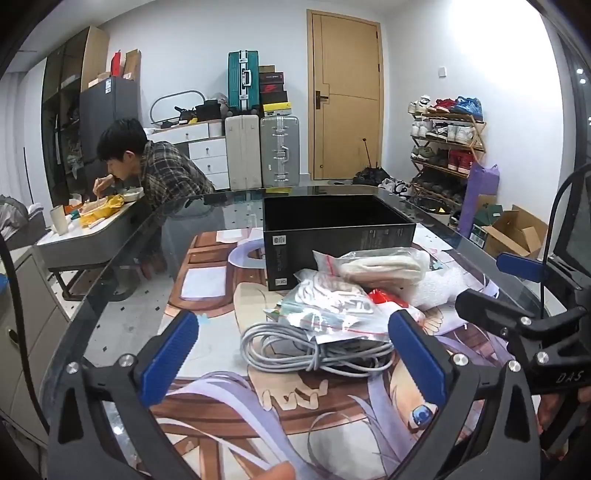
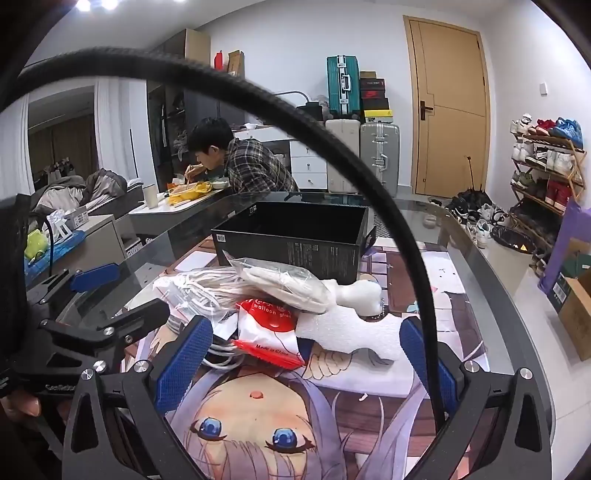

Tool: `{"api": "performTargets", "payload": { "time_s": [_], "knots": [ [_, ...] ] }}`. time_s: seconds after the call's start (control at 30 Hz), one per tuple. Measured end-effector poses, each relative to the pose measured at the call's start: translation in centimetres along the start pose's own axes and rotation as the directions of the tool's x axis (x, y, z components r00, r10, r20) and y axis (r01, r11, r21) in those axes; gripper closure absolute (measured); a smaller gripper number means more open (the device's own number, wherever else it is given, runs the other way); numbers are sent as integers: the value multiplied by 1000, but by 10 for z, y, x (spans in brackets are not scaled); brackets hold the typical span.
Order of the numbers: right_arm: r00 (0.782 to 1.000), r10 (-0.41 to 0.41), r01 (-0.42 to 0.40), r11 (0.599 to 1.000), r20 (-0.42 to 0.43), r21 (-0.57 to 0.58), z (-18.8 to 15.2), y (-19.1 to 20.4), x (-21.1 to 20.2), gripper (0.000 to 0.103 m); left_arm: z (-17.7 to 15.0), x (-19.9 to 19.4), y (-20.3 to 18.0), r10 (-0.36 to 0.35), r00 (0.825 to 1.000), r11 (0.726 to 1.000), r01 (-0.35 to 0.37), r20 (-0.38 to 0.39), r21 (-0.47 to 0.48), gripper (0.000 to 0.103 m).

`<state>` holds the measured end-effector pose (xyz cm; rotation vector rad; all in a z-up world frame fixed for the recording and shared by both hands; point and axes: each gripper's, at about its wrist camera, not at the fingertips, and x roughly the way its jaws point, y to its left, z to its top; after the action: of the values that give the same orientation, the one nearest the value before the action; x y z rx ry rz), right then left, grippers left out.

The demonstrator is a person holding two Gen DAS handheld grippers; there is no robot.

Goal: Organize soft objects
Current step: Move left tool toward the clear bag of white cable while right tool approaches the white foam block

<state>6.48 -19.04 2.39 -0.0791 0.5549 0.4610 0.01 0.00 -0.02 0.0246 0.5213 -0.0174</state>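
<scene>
Hovering wide open and empty: left gripper (image 1: 293, 345) over coiled grey cable (image 1: 314, 349), right gripper (image 2: 306, 358) over crinkly red-and-white bag (image 2: 267, 328). Lying heaped mid-desk (image 1: 122, 295) before rigid black box (image 1: 332, 229): bagged cream cloth (image 1: 384, 269), white foam (image 2: 351, 332).

White walls close in a cluttered room with a wooden door (image 1: 345, 96) at the back. Suitcases (image 1: 262, 151) and shoeboxes stack beside a white drawer chest (image 1: 207, 155); a wooden shoe rack (image 1: 448, 147) stands right of the door. A person in a plaid shirt (image 1: 162, 170) eats at a low table (image 1: 96, 232). Ceiling lights (image 2: 96, 4) glare overhead
</scene>
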Motion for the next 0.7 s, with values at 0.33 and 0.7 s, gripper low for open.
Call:
{"api": "performTargets", "payload": {
  "time_s": [0.33,0.7],
  "knots": [
    [1000,13,-13,999,4,50,-2,-3,-5,0,0,7,5,7,1000,998,-8,-18,-61,0],
    [1000,22,-21,999,-18,39,-6,-8,-1,0,-3,6,15,19,1000,997,-18,6,-81,0]
  ]
}}
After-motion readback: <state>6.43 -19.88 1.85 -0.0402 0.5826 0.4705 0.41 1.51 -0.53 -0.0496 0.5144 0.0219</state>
